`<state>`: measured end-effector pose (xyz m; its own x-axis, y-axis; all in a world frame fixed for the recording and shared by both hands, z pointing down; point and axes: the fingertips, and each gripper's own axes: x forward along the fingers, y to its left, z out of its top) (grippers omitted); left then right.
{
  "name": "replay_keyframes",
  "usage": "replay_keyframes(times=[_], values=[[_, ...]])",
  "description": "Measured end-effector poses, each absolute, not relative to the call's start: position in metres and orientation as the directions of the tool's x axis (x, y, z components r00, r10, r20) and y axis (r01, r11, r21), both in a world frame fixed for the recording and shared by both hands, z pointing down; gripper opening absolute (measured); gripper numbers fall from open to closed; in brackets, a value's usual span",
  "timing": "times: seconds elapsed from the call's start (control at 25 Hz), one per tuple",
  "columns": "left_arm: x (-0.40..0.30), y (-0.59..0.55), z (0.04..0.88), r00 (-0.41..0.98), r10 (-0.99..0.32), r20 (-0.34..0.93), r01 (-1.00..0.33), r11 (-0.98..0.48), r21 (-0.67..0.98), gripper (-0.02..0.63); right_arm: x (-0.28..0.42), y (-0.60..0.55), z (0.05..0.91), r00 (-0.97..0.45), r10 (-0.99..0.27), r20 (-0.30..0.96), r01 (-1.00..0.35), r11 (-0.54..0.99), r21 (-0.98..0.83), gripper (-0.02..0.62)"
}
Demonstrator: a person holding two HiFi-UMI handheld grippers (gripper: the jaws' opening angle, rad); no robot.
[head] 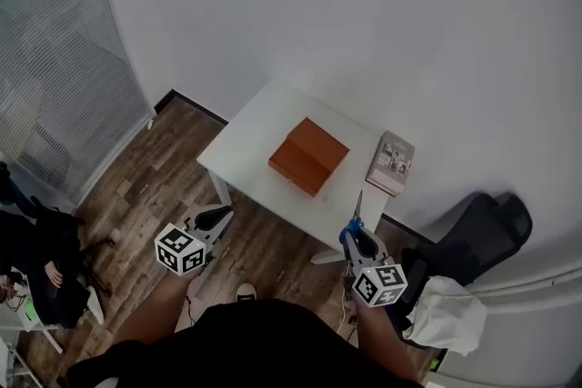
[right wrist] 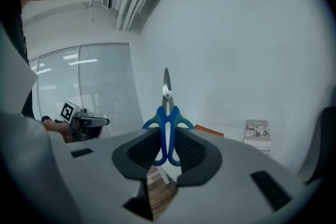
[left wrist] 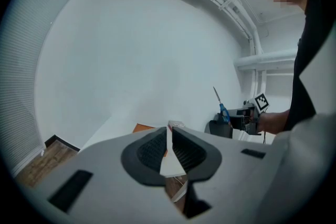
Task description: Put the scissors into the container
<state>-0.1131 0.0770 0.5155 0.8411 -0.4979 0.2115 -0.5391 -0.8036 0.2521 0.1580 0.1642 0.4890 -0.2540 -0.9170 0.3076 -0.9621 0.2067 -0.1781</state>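
An orange box-shaped container (head: 309,156) sits in the middle of a small white table (head: 250,134). Blue-handled scissors (head: 356,221) stand upright in my right gripper (head: 358,241), off the table's near right corner. In the right gripper view the pads are shut on the handles of the scissors (right wrist: 167,113) at my right gripper (right wrist: 168,147), blades pointing up, with the container (right wrist: 209,130) beyond. My left gripper (head: 216,218) hangs over the floor by the table's near left edge; its jaws (left wrist: 169,139) are shut with nothing held.
A book (head: 391,163) lies on the table's right end. A black office chair (head: 482,236) and a white bundle (head: 446,309) stand to the right on the floor. A seated person (head: 36,268) is at far left, by blinds.
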Motion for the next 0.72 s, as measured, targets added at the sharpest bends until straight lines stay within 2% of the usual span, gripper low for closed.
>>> replay_keyframes(times=[0.32, 0.72], values=[[-0.118, 0.047, 0.501, 0.882, -0.450, 0.142, -0.472, -0.833, 0.289, 0.038, 0.146, 0.150, 0.484, -0.203, -0.926, 0.318, -0.974, 0.157, -0.163, 0.087], [-0.148, 0.032, 0.520, 0.866, -0.470, 0.174, -0.501, -0.800, 0.330, 0.038, 0.133, 0.125, 0.488, -0.200, -0.922, 0.332, -0.974, 0.149, -0.172, 0.087]])
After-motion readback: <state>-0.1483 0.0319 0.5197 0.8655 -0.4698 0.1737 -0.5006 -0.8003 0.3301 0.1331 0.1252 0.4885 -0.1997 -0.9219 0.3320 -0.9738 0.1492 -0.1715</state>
